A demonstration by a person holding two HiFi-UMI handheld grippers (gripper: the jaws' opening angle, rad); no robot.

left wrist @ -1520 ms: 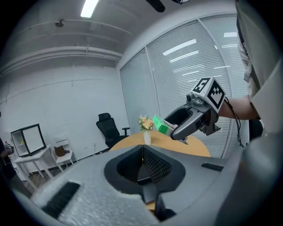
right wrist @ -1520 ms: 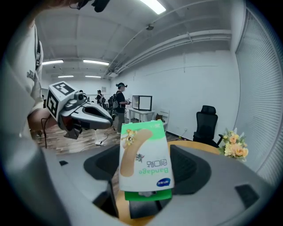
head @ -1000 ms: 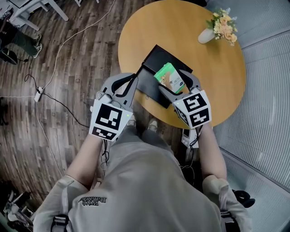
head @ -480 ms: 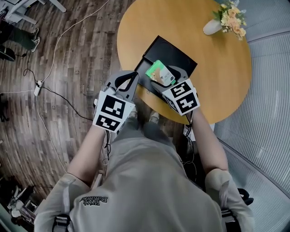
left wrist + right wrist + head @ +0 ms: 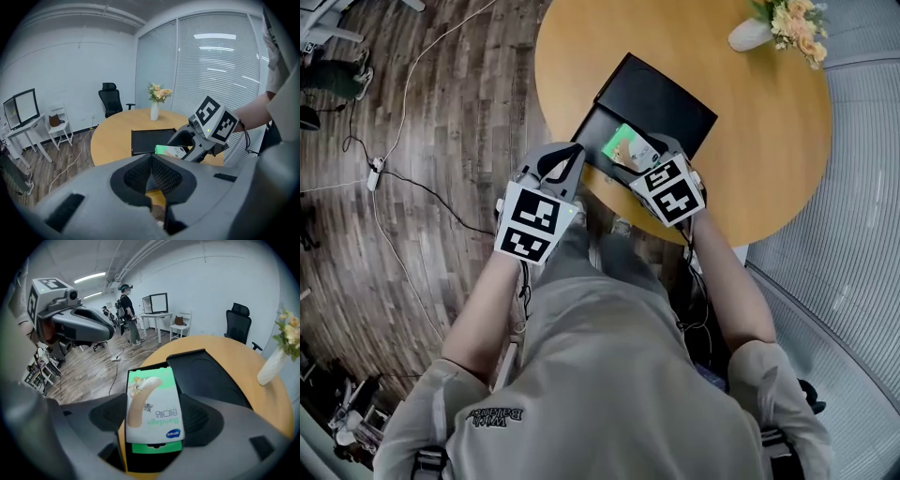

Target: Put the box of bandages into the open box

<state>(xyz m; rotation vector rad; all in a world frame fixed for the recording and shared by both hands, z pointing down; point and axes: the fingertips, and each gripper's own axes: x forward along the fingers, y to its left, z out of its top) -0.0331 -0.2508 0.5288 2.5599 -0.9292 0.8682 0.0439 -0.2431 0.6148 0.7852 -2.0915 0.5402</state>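
Observation:
A green and white box of bandages (image 5: 626, 148) is held flat in my right gripper (image 5: 636, 156), which is shut on it. It hangs over the near, open half of a black box (image 5: 592, 141) on the round wooden table (image 5: 750, 159); the box's lid (image 5: 661, 94) lies open behind. In the right gripper view the bandage box (image 5: 153, 408) fills the space between the pads, above the black box (image 5: 206, 376). My left gripper (image 5: 575, 150) is shut on nothing, just off the table's near-left edge beside the black box. The left gripper view shows its jaws (image 5: 151, 161) closed together.
A white vase of flowers (image 5: 750, 36) stands at the table's far right. Cables (image 5: 403, 141) run over the wooden floor to the left. Blinds line the right wall. An office chair (image 5: 108, 96), a desk with a monitor (image 5: 21, 108) and a standing person (image 5: 126, 310) are farther off.
My right gripper has carried the bandage box to the left and down, from over the lid's edge to over the open half of the black box. The left gripper has barely moved.

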